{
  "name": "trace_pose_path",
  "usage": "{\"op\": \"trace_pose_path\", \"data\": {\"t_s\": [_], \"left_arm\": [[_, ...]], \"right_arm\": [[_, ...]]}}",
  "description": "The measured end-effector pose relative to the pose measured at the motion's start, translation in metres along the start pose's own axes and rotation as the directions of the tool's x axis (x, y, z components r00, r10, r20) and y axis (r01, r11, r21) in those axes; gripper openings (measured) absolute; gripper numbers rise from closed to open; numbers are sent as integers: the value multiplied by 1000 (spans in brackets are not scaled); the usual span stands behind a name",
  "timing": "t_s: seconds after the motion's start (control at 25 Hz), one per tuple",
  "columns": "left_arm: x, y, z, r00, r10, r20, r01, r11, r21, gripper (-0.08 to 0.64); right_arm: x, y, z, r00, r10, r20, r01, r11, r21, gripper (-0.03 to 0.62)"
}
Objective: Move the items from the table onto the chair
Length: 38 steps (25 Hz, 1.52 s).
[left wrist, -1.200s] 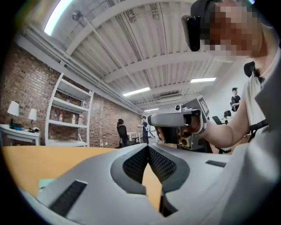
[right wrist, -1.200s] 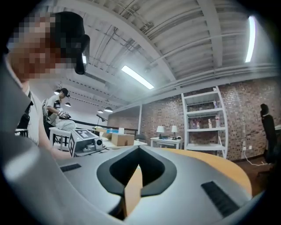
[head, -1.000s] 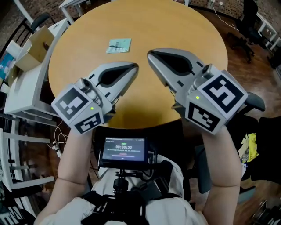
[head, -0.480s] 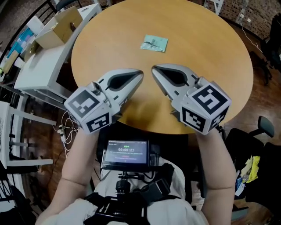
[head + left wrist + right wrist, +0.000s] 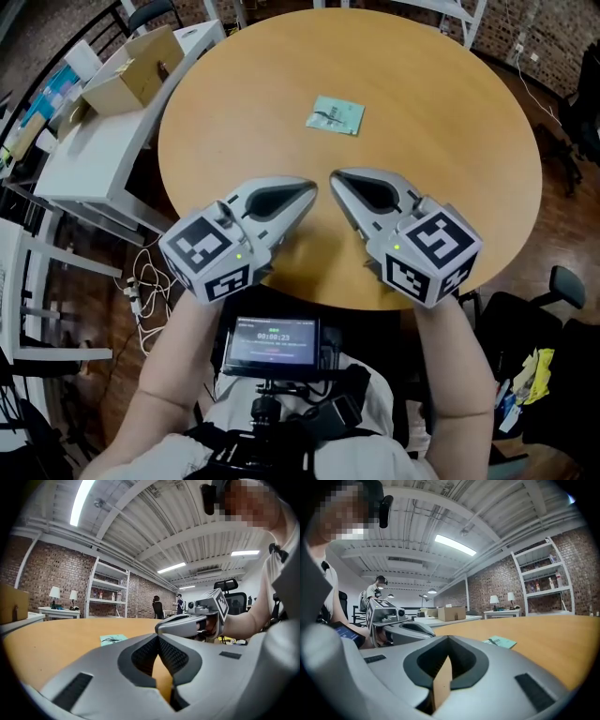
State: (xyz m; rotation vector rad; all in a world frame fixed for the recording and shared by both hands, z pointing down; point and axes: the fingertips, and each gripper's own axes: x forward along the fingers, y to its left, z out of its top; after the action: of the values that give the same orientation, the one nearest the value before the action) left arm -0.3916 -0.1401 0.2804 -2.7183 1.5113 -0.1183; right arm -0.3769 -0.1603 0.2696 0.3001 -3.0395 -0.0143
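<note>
One teal packet [image 5: 335,115] at twelve o'clock, nearer right gripper [image 5: 335,177] than left gripper [image 5: 311,189]; both closed, empty.

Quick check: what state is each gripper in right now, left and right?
Left gripper: closed, holding nothing.
Right gripper: closed, holding nothing.

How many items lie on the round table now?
1. A teal packet lies on the far half of the round table, beyond the left gripper and right gripper; they hide some tabletop.
</note>
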Motion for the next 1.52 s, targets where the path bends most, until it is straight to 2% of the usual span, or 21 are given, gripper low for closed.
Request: {"op": "trace_pose_path", "data": {"t_s": [0.16,0.32,0.64,0.72,0.76,0.8,0.96,1.16,1.28,1.4,1.52], "left_arm": [[5,-3,5,1000,1,23,-1,1000,-1,11],[13,-6,-2,1000,-15,-2,15,1000,-11,11],[21,-1,-10,998,-31,-46,29,999,-37,11],[22,0,-10,998,-40,-53,38,999,-38,11],[23,-1,-10,997,-47,-55,45,998,-37,11],[24,-2,-11,997,-55,-56,53,998,-36,11],[26,-3,-10,995,-77,-59,75,997,-32,11],[28,-9,-9,988,-138,-71,135,990,-34,11],[29,-13,-9,983,-169,-73,167,985,-34,11],[30,-21,-9,974,-215,-72,213,977,-30,9],[29,-23,-9,971,-226,-71,225,974,-27,9]], "right_arm": [[-6,-6,1,1000,-9,-4,9,1000,-15,3],[-8,-16,-3,999,-33,-37,30,997,-72,4],[13,-57,-1,979,-54,-198,31,993,-116,15],[17,-67,5,971,-48,-235,18,992,-127,73],[18,-72,5,965,-47,-258,13,991,-134,79],[18,-78,6,959,-50,-278,11,990,-141,118],[30,-109,3,937,-77,-341,25,988,-154,158],[69,-139,-28,891,-70,-448,9,990,-138,216],[97,-146,-40,874,-63,-482,-2,991,-134,229],[106,-157,-56,836,-85,-542,8,990,-143,229],[109,-156,-62,826,-65,-559,1,994,-113,221]]}}
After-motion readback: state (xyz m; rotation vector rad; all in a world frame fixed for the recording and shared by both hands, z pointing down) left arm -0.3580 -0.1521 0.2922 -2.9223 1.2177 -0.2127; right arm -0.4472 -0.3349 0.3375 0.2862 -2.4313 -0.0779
